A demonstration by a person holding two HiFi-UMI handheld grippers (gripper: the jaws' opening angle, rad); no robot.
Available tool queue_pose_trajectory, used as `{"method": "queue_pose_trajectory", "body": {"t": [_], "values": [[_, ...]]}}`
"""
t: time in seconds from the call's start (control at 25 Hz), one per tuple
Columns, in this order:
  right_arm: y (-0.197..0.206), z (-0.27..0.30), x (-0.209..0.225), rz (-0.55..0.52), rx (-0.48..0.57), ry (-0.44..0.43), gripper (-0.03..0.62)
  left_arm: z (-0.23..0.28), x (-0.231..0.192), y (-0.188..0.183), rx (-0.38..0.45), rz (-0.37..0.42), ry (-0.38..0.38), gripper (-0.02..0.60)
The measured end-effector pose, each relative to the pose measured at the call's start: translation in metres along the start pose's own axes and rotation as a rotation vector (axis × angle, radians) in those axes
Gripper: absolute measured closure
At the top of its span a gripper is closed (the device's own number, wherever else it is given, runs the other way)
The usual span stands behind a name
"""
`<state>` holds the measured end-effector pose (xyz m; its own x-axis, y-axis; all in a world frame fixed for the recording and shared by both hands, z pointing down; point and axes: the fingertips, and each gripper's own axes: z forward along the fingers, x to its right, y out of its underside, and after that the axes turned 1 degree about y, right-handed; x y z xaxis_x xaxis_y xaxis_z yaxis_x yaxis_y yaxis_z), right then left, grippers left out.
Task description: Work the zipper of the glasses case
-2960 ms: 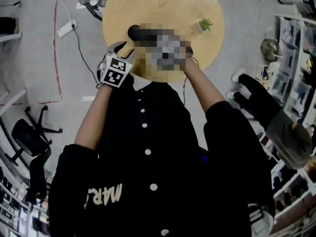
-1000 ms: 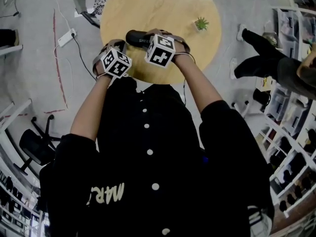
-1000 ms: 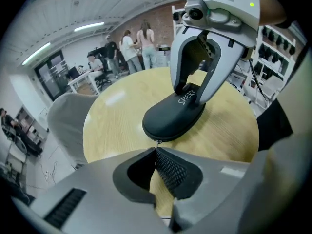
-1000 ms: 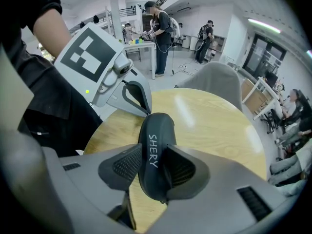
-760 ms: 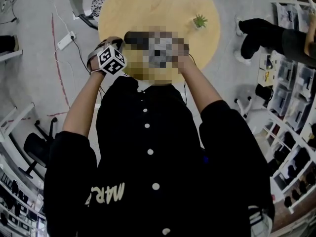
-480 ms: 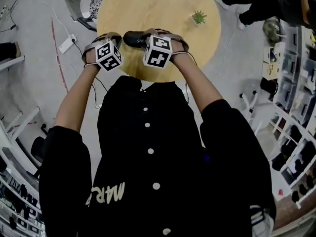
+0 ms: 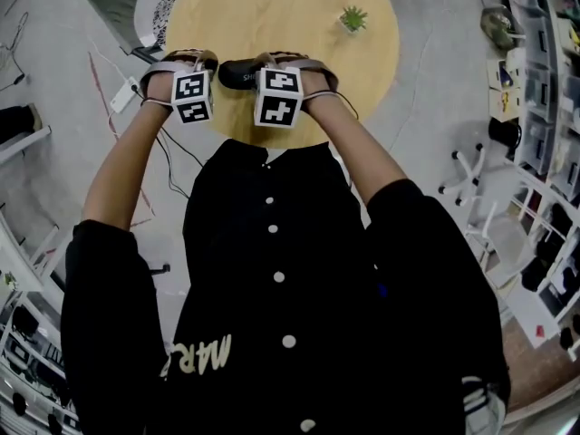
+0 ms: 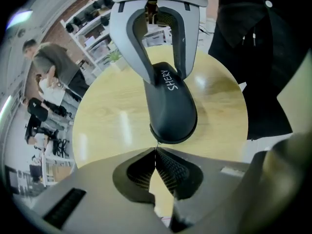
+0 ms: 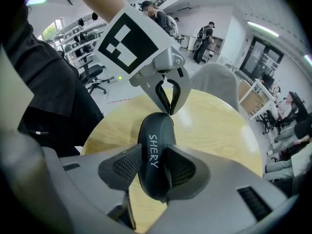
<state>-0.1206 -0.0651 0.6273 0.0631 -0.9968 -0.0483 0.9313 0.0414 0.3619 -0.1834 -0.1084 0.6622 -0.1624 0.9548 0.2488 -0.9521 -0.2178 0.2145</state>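
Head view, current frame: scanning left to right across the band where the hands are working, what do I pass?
power strip on the floor → left tool → glasses case → right tool → small potted plant

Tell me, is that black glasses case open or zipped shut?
Shut, as far as shows: the glasses case has its halves together with no gap at its near end, and the right tool clamps its middle.

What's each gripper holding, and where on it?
Right gripper clamps the glasses case by its sides. Left gripper is shut at the case's end, possibly on the zipper pull; too small to tell.
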Motion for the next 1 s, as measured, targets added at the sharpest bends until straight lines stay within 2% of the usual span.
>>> {"method": "queue_pose_trajectory", "body": {"t": [0.56, 0.8, 1.0], "values": [[0.001, 0.000, -0.001, -0.016, -0.011, 0.026, 0.427, 0.007, -0.011, -0.020, -0.038, 0.418, 0.079, 0.575], [0.000, -0.001, -0.001, -0.022, -0.017, 0.029, 0.425, 0.007, -0.011, -0.020, -0.051, 0.481, 0.077, 0.575], [0.001, -0.001, -0.001, -0.025, -0.022, 0.028, 0.425, 0.008, -0.011, -0.023, -0.052, 0.459, 0.077, 0.574]]}}
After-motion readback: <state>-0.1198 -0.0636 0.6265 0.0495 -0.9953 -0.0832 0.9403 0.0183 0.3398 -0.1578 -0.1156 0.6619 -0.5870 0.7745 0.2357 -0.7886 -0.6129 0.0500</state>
